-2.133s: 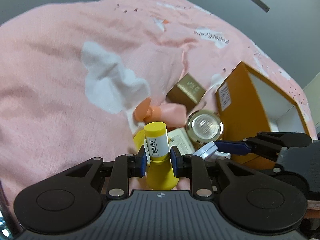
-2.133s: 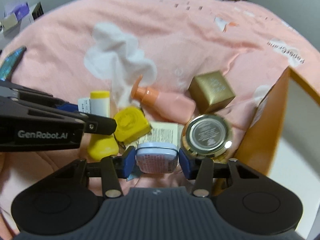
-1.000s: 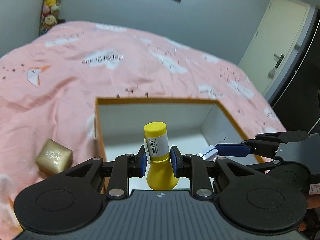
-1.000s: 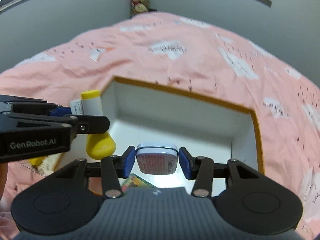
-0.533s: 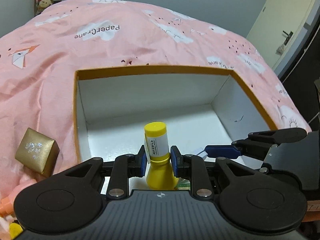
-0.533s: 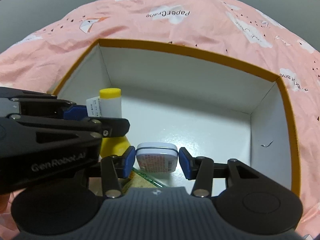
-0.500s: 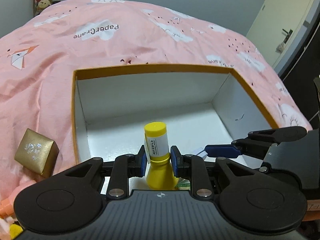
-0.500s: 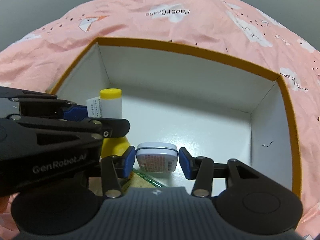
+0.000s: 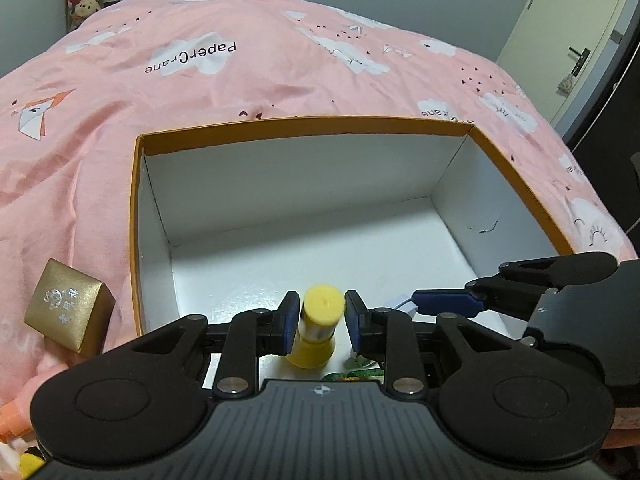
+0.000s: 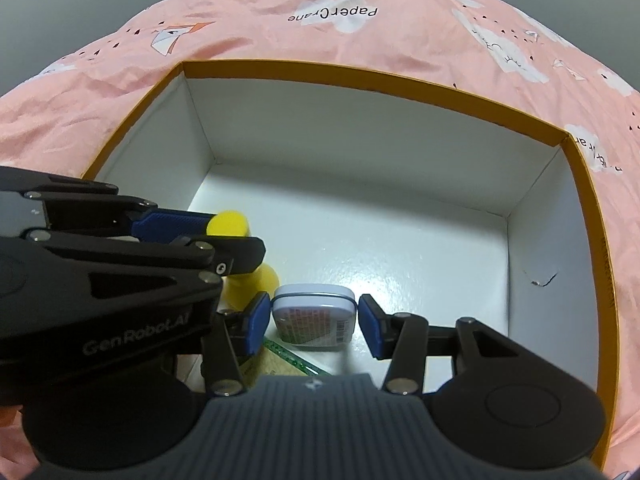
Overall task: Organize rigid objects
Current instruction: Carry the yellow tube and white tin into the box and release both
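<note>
A yellow bottle (image 9: 320, 330) stands low between the pads of my left gripper (image 9: 322, 320), just over the white floor of the orange-rimmed box (image 9: 304, 124). The jaws are opening; a gap shows beside the blurred bottle, so the pads no longer press it. In the right wrist view the left gripper (image 10: 232, 240) reaches in from the left with the bottle's cap (image 10: 228, 222) at its tip. My right gripper (image 10: 314, 320) is shut on a pale blue tin (image 10: 314, 314), held low inside the box (image 10: 360, 76) beside the bottle.
A green-edged flat pack (image 10: 292, 356) lies on the box floor under the tin. Outside the box's left wall a gold cube box (image 9: 68, 312) and an orange bottle (image 9: 12, 420) rest on the pink bedcover (image 9: 240, 80). A door (image 9: 576, 52) is at the far right.
Both grippers sank into the box. The left jaws have parted, and the yellow bottle has slid down between them. The tin stays gripped as before.
</note>
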Demonstrator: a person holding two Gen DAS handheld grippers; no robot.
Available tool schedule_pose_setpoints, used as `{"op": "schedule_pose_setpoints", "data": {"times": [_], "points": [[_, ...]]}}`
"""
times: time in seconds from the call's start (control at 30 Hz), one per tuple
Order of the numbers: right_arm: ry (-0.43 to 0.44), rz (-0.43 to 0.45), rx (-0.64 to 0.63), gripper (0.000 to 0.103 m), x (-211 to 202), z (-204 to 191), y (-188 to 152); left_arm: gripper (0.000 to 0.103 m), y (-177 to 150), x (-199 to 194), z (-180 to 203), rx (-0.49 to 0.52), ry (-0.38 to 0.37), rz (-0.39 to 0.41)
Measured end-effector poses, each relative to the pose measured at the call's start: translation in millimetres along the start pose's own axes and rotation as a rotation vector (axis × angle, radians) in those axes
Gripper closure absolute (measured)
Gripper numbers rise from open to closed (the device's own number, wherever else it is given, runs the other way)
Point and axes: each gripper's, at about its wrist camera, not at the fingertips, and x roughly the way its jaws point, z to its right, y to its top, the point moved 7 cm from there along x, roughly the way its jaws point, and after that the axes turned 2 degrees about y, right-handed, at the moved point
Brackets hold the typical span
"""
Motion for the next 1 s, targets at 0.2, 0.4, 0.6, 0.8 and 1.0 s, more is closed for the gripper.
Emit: {"op": "schedule_pose_setpoints", "data": {"times": [0.2,0.4,0.6,0.8,1.0], "points": [[0.008,0.0,0.012,0.055,1.0,-0.6,2.7,0.054,3.0,-20.0,-1.8,-0.027,-0.028,0.062],[0.042,0.0,0.019,0.055,2.7,-6.6,6.3,0.04,6.6,-46.3,-11.9,-0.03,0.049,0.155],[0.031,0.009,-0.01,0.046,0.6,-14.2,6.6,0.04,4.8,-53.9,-19.6,-0.047,0.068,0.145],[-0.02,0.041,-0.052,0.032,-14.1,-18.2,7.2,0.04,0.6,-59.5,-16.1,-0.039,0.059,0.142],[-0.111,0.078,-0.093,0.024,-31.3,-16.4,5.6,0.039,-0.9,-71.5,-16.6,-0.048,0.052,0.162]]}}
